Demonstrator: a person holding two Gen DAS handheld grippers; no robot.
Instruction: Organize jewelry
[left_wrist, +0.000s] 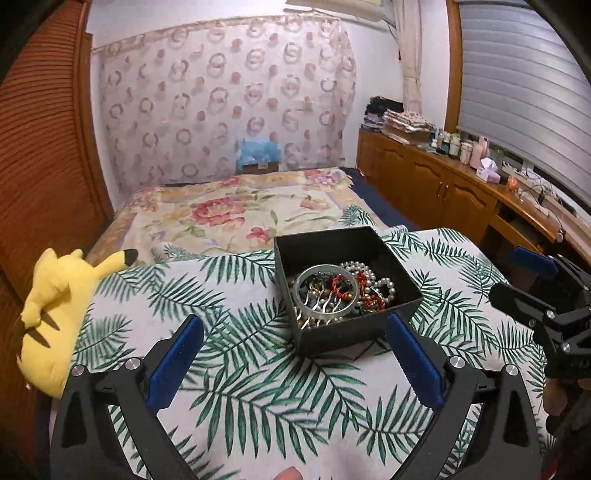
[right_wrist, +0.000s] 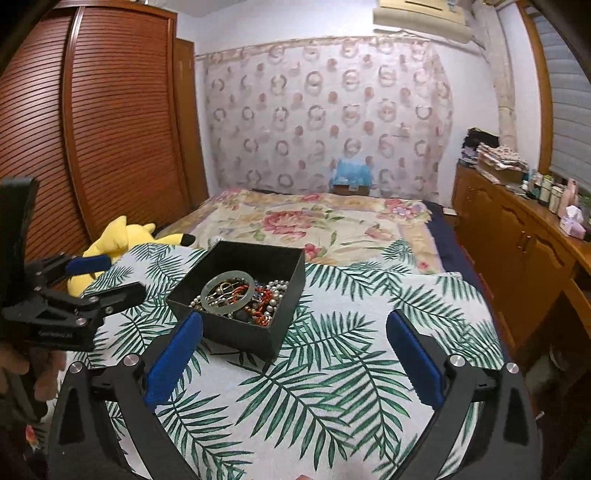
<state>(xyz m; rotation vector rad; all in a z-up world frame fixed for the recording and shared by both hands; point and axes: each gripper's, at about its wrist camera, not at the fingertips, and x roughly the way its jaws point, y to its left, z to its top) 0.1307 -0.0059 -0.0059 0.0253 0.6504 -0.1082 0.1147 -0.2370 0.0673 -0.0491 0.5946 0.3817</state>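
A black open box (left_wrist: 354, 334) sits on a leaf-print cloth (left_wrist: 258, 387). It holds a pale green bangle (left_wrist: 327, 312), white pearl strands (left_wrist: 384, 284), red cord pieces and metal clips in a tangle. My left gripper (left_wrist: 295, 354) is open and empty, just short of the box's near wall. In the right wrist view the box (right_wrist: 236, 332) lies ahead to the left with the bangle (right_wrist: 228, 293) on top. My right gripper (right_wrist: 293, 354) is open and empty, its left finger close to the box's near wall. Each gripper shows at the edge of the other's view.
A yellow plush toy (left_wrist: 55, 317) lies at the cloth's left edge. A floral bedspread (left_wrist: 236, 210) stretches behind the box. A wooden cabinet (left_wrist: 443, 184) with bottles and boxes runs along the right. A slatted wardrobe (right_wrist: 110, 129) stands on the left.
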